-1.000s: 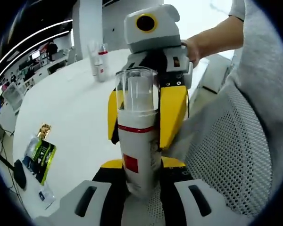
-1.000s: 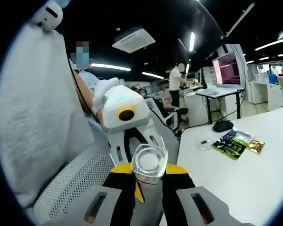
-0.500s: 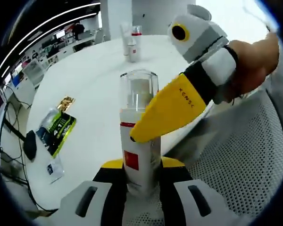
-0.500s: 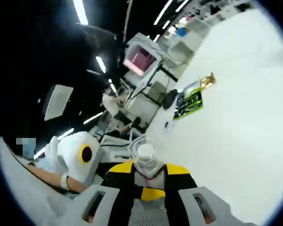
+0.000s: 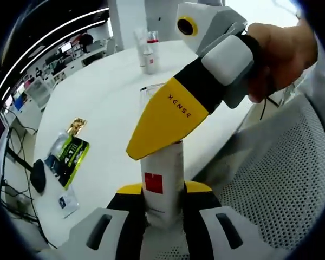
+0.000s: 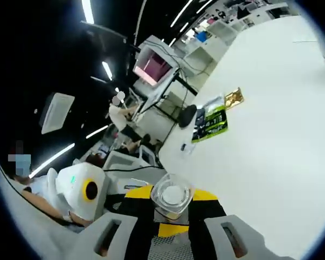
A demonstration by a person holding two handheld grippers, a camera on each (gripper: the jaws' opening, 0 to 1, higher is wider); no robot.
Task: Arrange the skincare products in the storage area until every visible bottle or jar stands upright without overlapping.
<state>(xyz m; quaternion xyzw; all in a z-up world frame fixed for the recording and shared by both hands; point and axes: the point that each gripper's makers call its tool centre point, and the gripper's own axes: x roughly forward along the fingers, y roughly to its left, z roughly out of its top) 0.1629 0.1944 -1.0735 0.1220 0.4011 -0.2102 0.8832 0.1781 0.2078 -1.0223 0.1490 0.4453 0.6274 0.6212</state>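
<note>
A white bottle (image 5: 162, 169) with a red square label stands upright between my left gripper's (image 5: 162, 190) jaws, which are shut on its lower body. My right gripper (image 5: 168, 122), held by a person's hand (image 5: 276, 59), reaches in from the upper right. Its yellow finger covers the bottle's top. In the right gripper view the bottle's clear cap (image 6: 172, 192) sits between my right gripper's (image 6: 172, 208) jaws, which are closed against it. The left gripper's grey body (image 6: 82, 187) shows to the left. Two more white bottles (image 5: 146, 47) stand upright far back on the white table (image 5: 97, 108).
A green snack packet (image 5: 70, 150) and a gold one (image 5: 76, 125) lie near the table's left edge, beside a black mouse (image 5: 38, 176). The same packets (image 6: 210, 122) appear in the right gripper view. A grey mesh chair (image 5: 271, 184) is at the right. Desks and a monitor (image 6: 151, 65) stand behind.
My right gripper has rolled over the bottle's top, so its yellow finger now hides the clear cap in the left gripper view. The right gripper view has swung toward the table. The bottle stays held.
</note>
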